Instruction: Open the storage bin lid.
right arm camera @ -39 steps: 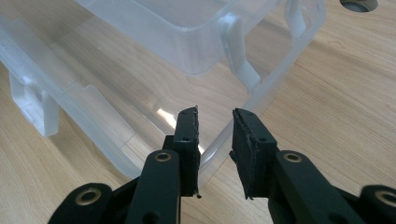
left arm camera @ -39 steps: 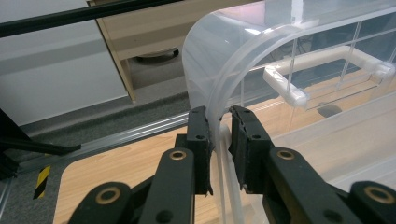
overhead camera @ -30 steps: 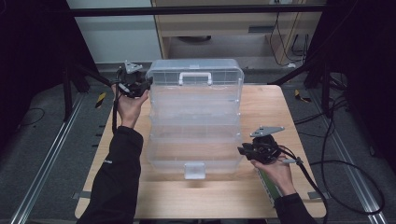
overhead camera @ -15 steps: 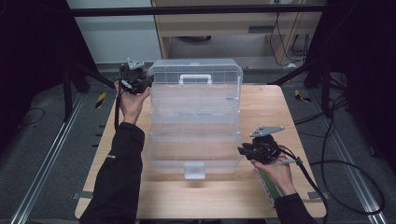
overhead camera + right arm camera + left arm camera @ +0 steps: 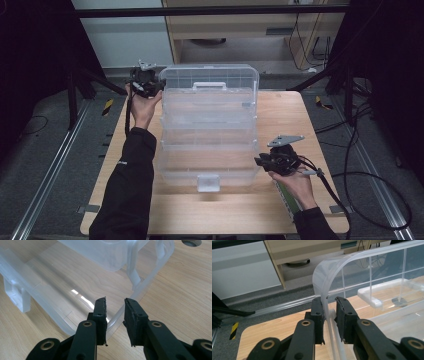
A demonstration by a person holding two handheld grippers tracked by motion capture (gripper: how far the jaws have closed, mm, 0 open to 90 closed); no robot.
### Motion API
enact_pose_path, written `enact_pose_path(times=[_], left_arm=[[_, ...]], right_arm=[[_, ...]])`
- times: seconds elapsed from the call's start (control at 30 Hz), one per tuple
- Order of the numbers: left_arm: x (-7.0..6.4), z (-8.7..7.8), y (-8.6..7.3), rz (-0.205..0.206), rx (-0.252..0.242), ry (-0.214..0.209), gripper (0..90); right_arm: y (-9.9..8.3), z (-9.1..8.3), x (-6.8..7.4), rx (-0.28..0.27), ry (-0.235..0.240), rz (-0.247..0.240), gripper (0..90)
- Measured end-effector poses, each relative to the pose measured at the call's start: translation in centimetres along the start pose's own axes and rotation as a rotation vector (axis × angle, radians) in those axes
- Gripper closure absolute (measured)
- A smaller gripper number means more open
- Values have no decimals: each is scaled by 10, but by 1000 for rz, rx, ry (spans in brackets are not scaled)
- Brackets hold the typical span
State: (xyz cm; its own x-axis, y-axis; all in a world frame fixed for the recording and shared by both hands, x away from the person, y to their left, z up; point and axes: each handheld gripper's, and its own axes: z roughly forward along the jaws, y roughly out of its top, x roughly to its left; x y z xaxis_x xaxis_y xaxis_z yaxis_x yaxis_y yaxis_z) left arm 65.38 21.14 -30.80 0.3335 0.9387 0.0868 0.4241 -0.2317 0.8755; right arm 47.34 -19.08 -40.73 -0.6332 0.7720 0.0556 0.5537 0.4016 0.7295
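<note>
Standing over a wooden table (image 5: 305, 117) here, and the clear plastic organizer case (image 5: 210, 125) sits in the middle of it, lid up at the far side. The left gripper (image 5: 329, 312) has its jaws straddling the lid's far-left corner edge, not quite pinched tight. The right gripper (image 5: 115, 320) sits open around the case's near-right corner.

Light: I see table (image 5: 300, 115) bright, surrounds dark | Glare: white streaks on box (image 5: 77, 293) | Focus: high view soft, gripper views sharp | Shadows: faint
</note>
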Motion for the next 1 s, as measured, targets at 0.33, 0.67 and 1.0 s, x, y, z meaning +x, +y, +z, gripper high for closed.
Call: enact_pose_path(times=[0.33,0.67,1.0], left_arm=[[0,10,2,-13,15,20,757],[-3,15,1,24,48,64,729],[12,-4,-16,-17,53,53,779]], right_arm=[[0,0,0,-2,-1,2,719],[0,0,1,-1,-5,0,723],[0,-1,0,-3,3,16,744]])
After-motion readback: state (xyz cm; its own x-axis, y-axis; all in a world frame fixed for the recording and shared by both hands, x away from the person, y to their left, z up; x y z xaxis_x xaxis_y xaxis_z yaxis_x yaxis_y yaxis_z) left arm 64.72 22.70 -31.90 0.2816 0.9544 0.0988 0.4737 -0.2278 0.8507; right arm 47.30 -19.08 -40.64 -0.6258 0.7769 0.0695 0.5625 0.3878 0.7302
